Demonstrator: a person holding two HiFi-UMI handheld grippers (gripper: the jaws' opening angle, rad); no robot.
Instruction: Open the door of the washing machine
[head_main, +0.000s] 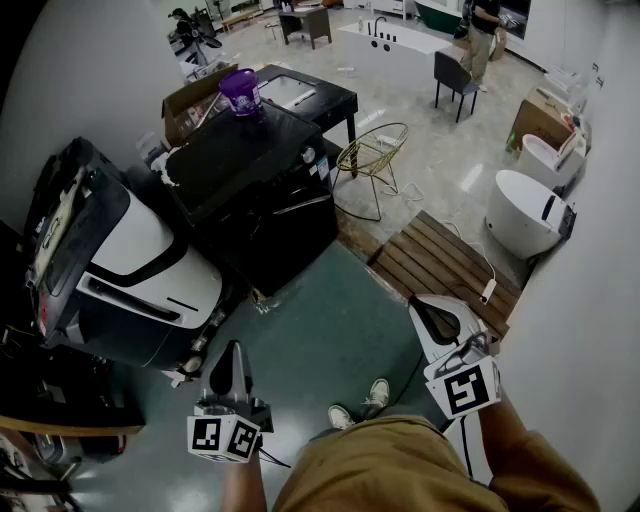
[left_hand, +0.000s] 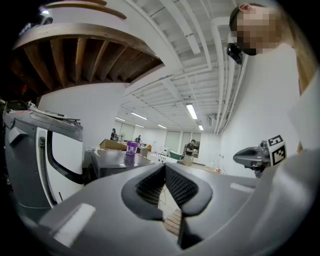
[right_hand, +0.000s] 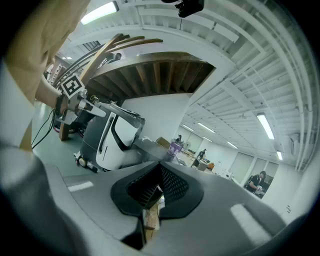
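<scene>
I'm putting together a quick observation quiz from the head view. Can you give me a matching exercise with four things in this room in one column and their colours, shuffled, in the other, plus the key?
Things:
1. bucket
2. wire chair
3. slatted floor mat
4. bathtub

Colours:
A. white
B. brown wood
C. purple
D. yellow

Pairs: 1-C, 2-D, 3-B, 4-A
</scene>
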